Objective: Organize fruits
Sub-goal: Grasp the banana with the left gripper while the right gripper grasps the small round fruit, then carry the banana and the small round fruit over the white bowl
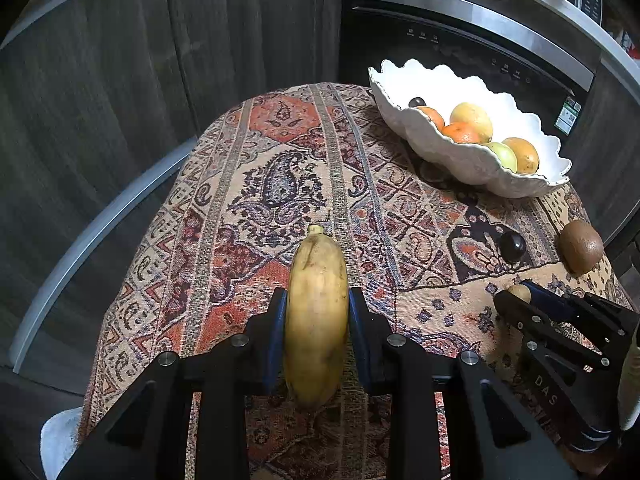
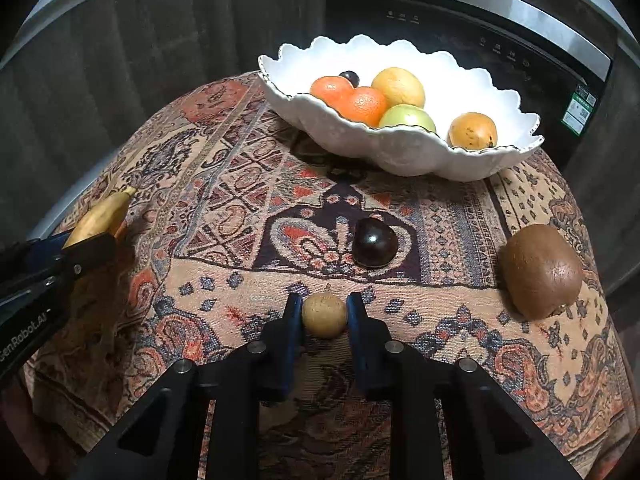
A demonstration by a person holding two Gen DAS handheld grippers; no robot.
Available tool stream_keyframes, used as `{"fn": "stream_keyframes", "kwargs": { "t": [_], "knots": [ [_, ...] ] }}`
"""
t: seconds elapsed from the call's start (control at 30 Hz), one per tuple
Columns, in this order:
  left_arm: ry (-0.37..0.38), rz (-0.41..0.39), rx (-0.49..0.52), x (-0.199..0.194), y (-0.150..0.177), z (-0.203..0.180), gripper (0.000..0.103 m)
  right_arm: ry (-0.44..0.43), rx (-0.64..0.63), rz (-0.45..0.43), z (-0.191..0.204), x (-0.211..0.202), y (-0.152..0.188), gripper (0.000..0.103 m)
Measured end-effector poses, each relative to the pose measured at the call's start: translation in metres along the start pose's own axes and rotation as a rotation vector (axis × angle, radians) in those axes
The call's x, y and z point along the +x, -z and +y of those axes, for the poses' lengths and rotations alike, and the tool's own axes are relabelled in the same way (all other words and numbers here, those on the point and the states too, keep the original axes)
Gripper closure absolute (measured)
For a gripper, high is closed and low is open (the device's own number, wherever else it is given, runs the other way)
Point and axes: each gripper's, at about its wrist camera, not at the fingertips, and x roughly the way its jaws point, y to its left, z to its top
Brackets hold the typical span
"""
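Banana (image 1: 316, 320) clamped between the blue pads of the left hand-held gripper (image 1: 317, 312), tip pointing away, held over the patterned cloth (image 1: 280, 184) covering the desk. Small tan round fruit (image 2: 324, 316) pinched between the pads of the right hand-held gripper (image 2: 324, 314), jaws closed right down onto it, low at the cloth near the front edge. Whether that fruit rests on the cloth or sits just above it: cannot tell.

Just beyond the tan fruit, a dark glossy plum (image 2: 374, 242) lying on the cloth. Off to the right of that, a brown kiwi (image 2: 542, 272), well apart from the plum.

Farther back, a white scalloped bowl (image 2: 400, 156) standing on the cloth, holding two oranges (image 2: 366, 105), a yellow round fruit (image 2: 398, 87), a green apple (image 2: 408, 118), an orange-yellow fruit (image 2: 473, 130) set apart at the right, and a small dark fruit (image 2: 350, 77) at the rear.

Behind the desk, dark wood-grain cabinet fronts (image 1: 120, 80) and a black appliance front (image 1: 460, 52) with a steel trim.
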Motion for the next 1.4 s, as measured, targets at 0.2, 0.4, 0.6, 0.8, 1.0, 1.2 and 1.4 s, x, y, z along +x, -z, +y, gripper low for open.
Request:
{"fn": "stream_keyframes", "kwargs": {
  "t": [0.2, 0.4, 0.6, 0.8, 1.0, 1.2, 1.4],
  "knots": [
    [0.006, -0.003, 0.012, -0.003, -0.002, -0.008, 0.073, -0.007, 0.005, -0.008, -0.005, -0.009, -0.003, 0.08],
    [0.027, -0.009, 0.028, -0.009, -0.01, -0.023, 0.073, 0.001, 0.022, -0.039, -0.019, -0.028, -0.01, 0.08],
    [0.046, -0.025, 0.056, -0.017, -0.026, -0.042, 0.073, 0.022, 0.036, -0.075, -0.036, -0.046, -0.022, 0.08],
    [0.063, -0.044, 0.072, -0.025, -0.046, -0.06, 0.073, 0.029, 0.055, -0.109, -0.055, -0.061, -0.037, 0.08],
    [0.069, -0.07, 0.099, -0.031, -0.072, -0.076, 0.073, 0.039, 0.074, -0.142, -0.072, -0.073, -0.054, 0.08],
    [0.079, -0.098, 0.116, -0.032, -0.102, -0.089, 0.073, 0.046, 0.089, -0.174, -0.087, -0.08, -0.076, 0.08],
    [0.091, -0.11, 0.132, -0.027, -0.126, -0.102, 0.073, 0.052, 0.099, -0.198, -0.098, -0.08, -0.094, 0.08]
  ]
}}
